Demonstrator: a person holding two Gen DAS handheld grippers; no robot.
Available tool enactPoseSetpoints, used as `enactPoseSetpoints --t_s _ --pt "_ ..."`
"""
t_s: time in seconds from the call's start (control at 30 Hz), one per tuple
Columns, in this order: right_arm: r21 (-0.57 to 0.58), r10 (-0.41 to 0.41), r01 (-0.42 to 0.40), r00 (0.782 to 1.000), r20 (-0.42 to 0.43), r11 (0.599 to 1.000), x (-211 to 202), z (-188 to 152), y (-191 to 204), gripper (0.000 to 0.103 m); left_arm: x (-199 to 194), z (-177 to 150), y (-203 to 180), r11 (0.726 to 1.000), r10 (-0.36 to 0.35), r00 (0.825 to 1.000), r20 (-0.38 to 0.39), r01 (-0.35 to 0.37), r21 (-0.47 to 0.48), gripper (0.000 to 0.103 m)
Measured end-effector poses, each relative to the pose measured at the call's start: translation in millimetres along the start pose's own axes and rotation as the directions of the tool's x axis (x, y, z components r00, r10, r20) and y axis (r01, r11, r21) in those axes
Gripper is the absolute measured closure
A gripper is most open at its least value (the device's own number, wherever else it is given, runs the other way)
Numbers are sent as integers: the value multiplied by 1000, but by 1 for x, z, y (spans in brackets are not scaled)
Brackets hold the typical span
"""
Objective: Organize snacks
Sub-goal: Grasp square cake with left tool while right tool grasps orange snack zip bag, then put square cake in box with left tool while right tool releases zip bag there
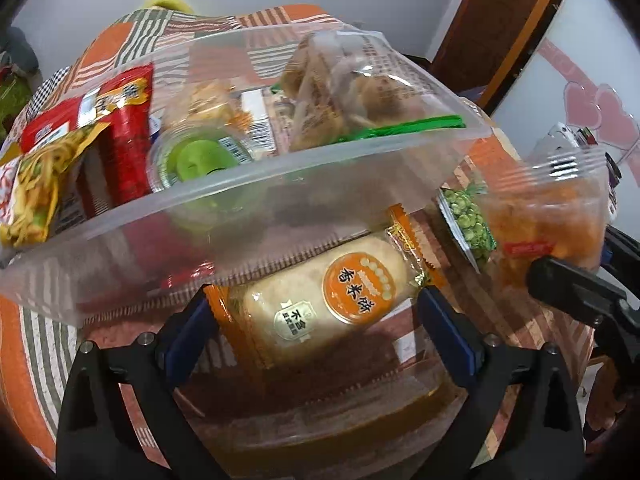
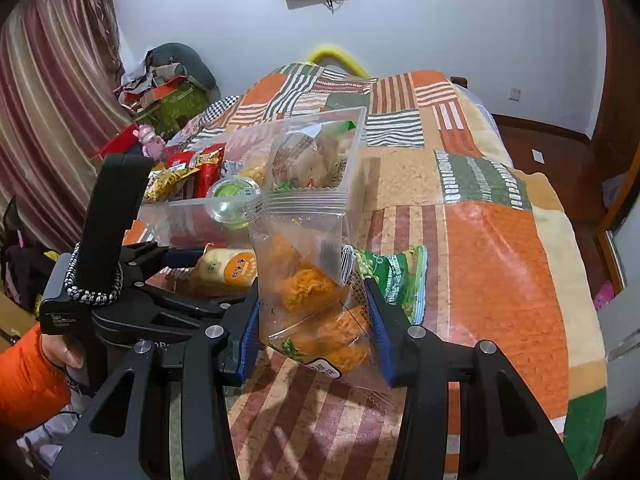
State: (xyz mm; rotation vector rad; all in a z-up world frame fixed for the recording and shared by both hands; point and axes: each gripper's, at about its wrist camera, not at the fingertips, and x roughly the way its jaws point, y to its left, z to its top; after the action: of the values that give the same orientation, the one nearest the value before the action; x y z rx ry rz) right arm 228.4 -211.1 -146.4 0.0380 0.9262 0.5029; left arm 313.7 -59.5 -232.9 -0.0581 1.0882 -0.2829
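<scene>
Snacks bin (image 1: 360, 168): clear tub on patchwork blanket (image 2: 500, 260), holds several packets
Rice cracker pack (image 1: 328, 300): just in front of bin, on blanket
Left gripper (image 1: 316, 312): fingers wide, straddling rice cracker pack, pads not pressing
Right gripper (image 2: 312, 320): clamped on zip bag (image 2: 308, 280) of orange snacks, beside bin
Pea packet (image 2: 396, 276): right of bin

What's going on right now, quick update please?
Left gripper open around rice cracker pack, not gripping. Right gripper shut on zip bag of orange snacks. Clear bin close behind; green pea packet beside.

Patchwork bed (image 2: 500, 248), clear bin (image 1: 280, 216), rice-cracker pack (image 1: 320, 304)
</scene>
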Motion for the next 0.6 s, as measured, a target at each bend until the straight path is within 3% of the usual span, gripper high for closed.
enactPoseSetpoints --t_s 0.1,0.17,0.37,0.6 --pt "8 -4 4 1000 -1 1000 0 -1 -2 60 0 0 -4 1000 -9 1000 22 8 10 7" --pt "11 -5 5 1000 -1 1000 -1 -2 -2 60 -3 -2 -8 999 -22 999 37 21 26 20" --pt "14 -15 15 1000 -1 1000 -3 -2 -4 60 -15 -10 -15 996 -50 997 61 45 74 46" --pt "24 -15 15 1000 -4 1000 -6 -4 -3 60 -38 -17 -22 993 -64 994 93 53 110 60"
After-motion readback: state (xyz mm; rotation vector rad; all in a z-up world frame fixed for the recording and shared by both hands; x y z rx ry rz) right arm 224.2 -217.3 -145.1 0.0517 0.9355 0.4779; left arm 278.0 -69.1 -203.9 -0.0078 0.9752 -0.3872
